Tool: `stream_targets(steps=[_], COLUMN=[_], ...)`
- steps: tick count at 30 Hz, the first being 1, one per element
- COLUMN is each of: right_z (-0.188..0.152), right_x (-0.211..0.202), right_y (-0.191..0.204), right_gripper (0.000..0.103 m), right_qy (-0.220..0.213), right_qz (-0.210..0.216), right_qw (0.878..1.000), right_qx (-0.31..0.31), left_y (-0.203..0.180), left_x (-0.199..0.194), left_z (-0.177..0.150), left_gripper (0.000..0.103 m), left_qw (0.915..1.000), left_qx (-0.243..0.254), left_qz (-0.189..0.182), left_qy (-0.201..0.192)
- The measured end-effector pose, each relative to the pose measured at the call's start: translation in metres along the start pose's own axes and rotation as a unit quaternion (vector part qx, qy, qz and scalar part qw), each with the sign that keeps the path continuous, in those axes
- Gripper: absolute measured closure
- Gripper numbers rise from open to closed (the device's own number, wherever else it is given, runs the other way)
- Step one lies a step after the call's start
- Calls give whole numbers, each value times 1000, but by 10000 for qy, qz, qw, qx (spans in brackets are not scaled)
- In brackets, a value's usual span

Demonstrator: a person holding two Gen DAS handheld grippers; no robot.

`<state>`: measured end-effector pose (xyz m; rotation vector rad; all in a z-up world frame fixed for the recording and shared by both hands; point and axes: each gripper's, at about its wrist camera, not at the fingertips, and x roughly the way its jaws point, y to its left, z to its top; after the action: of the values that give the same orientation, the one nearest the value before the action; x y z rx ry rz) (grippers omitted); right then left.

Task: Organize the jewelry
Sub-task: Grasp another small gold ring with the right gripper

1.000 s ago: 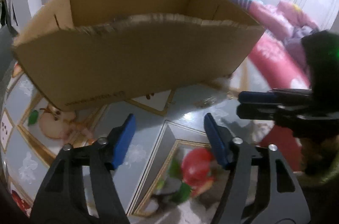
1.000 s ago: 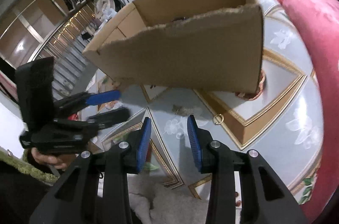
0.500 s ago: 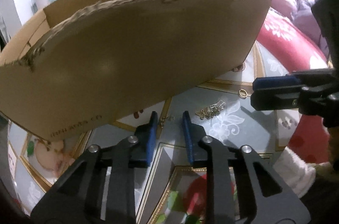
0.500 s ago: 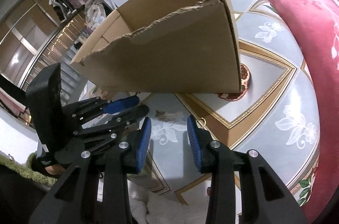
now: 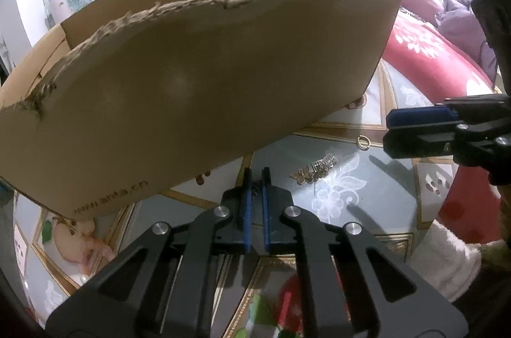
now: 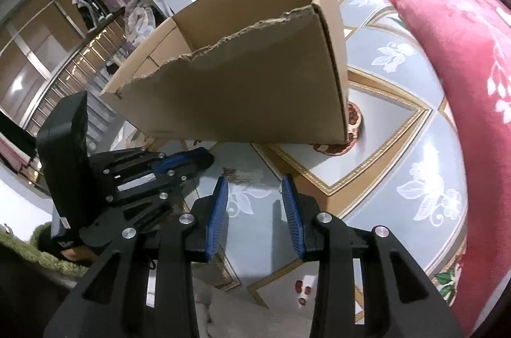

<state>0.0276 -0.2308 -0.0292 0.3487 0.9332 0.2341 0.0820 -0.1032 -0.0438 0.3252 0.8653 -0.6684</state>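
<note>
two hand-held grippers worked below the cardboard box [image 5: 198, 88]. at lower centre of the left wrist view, the left hand-held gripper [image 5: 256, 178] had just been closing and sat clenched on a small dark chain [image 5: 255, 185]. right of it lay a gold charm cluster [image 5: 314, 172] and a ring [image 5: 363, 142] on the tabletop [image 5: 345, 210]. at far right, the right hand-held gripper [image 6: 255, 188] hung released, grasping nothing. pick-up seemed in hand; next likely lifting over the torn rim.

The left gripper [image 5: 256, 178] has just closed its fingers [image 5: 246, 194] on a small dark chain [image 5: 255, 187] beside the cardboard box [image 5: 191, 88].
</note>
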Motion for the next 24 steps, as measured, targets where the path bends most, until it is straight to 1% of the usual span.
stream_targets(steps=[4,8,13,17,24], right_z=[-1,0,1,0,-3], right_x=[-1,4,14,20,23], right_y=[0,6,8,6,5], right_gripper=[69,70,75,78,83], right_qy=[-38,-60,34,165,391], right_qz=[-182,-407,-542,-534,-384], right_qw=[9996,9967,9904,9849,9738], right_qx=[-209,-697,-1269,-1636,-2209], left_y=[9,18,22,21,21], left_x=[-7,-13,-16,-16,-16], left_z=[-8,-17,-21,-22,-21], left_gripper=[99,99,99,99,99], left_qw=[9997,9990,9987,9990,9991], left_qx=[-212,-398,-478,-416,-393], left_qz=[-138,-180,-165,-150,-162], left_qy=[57,66,56,50,62])
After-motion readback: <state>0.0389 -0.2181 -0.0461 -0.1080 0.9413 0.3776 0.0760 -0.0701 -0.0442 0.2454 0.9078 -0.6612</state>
